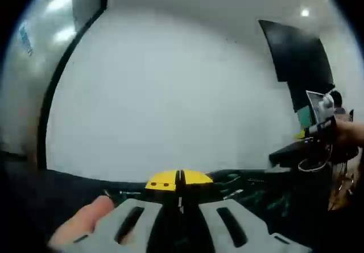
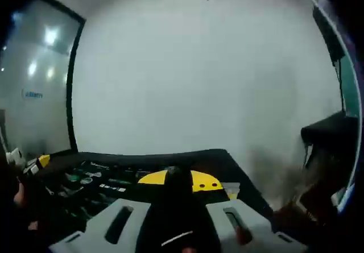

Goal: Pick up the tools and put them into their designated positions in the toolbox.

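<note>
**Inspector A:** We find both grippers held level and well back, looking along their jaws toward a white wall (image 1: 170, 94). We judge this a carrying or approach posture, not a placing one. In the left gripper view, the left gripper (image 1: 180, 191) has its yellow tips drawn together with only a thin dark seam between them. Nothing is visibly between them.

**Inspector B:** Agreed. We record it as closed and apparently empty, though the seam is too dark to rule out something thin. A fingertip (image 1: 85, 222) of the person rests beside the grey jaw base.

**Inspector A:** In the right gripper view, the right gripper (image 2: 179, 180) is different: a dark rounded shape stands between the yellow tips. We cannot tell whether it is a tool handle pinched there or part of the gripper.

**Inspector B:** Then its state stays undetermined. The toolbox (image 2: 142, 168) lies open and flat just ahead, a black tray with green-handled tools (image 2: 85, 179) seated in its left part.

**Inspector A:** We judge it laid flat so the moulded slots face upward for insertion.
</note>
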The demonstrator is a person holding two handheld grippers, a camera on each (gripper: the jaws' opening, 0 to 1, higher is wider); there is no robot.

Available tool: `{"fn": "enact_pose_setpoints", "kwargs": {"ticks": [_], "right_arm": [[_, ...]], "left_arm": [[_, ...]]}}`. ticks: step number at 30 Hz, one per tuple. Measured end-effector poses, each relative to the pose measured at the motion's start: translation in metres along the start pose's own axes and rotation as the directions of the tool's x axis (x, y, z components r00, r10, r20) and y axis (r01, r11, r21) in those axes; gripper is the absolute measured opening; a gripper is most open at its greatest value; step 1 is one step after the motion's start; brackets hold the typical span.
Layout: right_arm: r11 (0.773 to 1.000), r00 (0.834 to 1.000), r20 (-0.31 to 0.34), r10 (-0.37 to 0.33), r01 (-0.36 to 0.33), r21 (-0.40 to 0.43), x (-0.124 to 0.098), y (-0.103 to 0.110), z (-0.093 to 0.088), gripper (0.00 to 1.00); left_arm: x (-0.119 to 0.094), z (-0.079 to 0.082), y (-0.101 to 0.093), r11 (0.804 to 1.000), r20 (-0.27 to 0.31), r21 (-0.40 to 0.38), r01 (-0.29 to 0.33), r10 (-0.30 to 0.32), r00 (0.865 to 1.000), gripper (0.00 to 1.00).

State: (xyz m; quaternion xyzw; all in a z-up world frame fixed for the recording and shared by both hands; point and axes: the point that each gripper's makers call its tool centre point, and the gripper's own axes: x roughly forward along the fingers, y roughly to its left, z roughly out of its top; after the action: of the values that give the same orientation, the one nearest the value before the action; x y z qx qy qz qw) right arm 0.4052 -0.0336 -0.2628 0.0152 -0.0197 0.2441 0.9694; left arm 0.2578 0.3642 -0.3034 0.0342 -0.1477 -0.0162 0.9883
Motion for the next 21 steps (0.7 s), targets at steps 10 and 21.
{"fn": "enact_pose_setpoints", "kwargs": {"ticks": [10,21], "right_arm": [[0.965,0.973,-0.04,-0.227,0.219,-0.141,-0.012,-0.043,0.016,0.35],[0.916,0.889,-0.312,-0.336,0.385,0.112,0.049,-0.081,-0.051,0.35]], "left_arm": [[0.011,-0.011,-0.011,0.972,-0.064,0.233,-0.025,0.041,0.997,0.03],[0.012,-0.02,0.01,0.978,-0.096,0.202,-0.054,0.074,0.993,0.03]]}}
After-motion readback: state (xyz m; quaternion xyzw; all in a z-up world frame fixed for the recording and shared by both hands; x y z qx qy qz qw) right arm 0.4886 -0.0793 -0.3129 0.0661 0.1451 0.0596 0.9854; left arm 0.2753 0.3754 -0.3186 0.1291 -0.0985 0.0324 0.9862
